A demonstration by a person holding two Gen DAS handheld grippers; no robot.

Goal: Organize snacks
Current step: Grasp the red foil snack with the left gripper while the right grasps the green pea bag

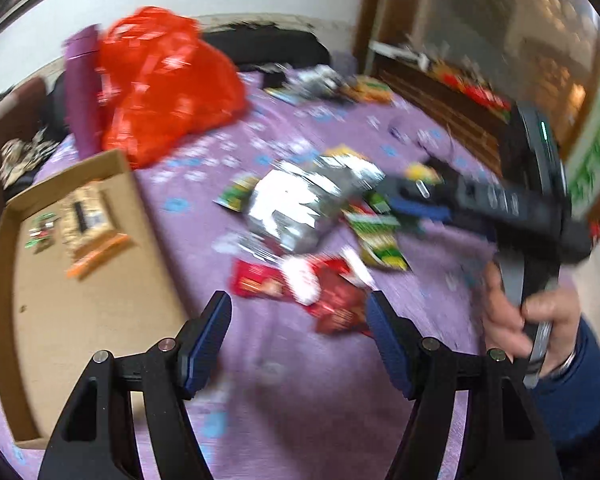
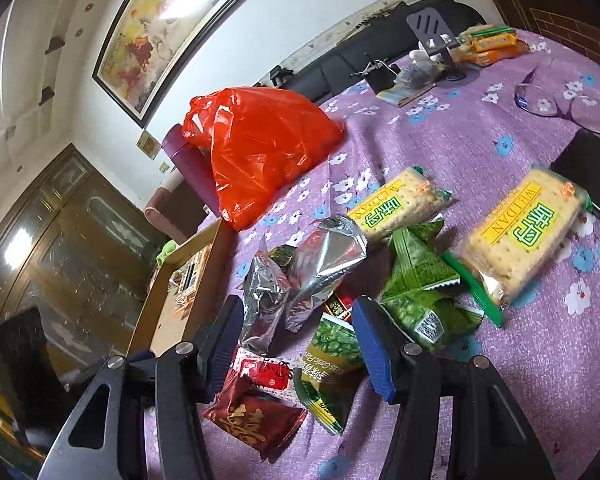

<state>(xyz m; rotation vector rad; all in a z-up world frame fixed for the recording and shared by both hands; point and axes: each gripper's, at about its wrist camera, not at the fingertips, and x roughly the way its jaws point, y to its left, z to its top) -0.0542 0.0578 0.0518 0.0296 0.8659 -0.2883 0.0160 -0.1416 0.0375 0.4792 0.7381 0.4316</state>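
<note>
Loose snacks lie in a pile on the purple flowered cloth (image 2: 460, 136): silver foil packets (image 2: 320, 264), green pea packets (image 2: 416, 280), red packets (image 2: 256, 412) and two cracker packs (image 2: 528, 232). My right gripper (image 2: 298, 332) hovers open just over the pile, with a foil packet and a pea packet under its gap. In the blurred left wrist view, my left gripper (image 1: 298, 308) is open and empty above the red packets (image 1: 328, 296). The right gripper (image 1: 416, 200), held by a hand (image 1: 540, 320), reaches over the foil packets (image 1: 300, 208). A cardboard box (image 1: 80, 320) at left holds several snacks.
A red plastic bag (image 2: 256, 148) and a purple bottle (image 2: 188, 156) stand behind the box (image 2: 168, 312). Glasses (image 2: 560, 104), a phone stand (image 2: 436, 32) and orange packs (image 2: 488, 44) sit at the far side. A black object (image 2: 588, 160) lies at right.
</note>
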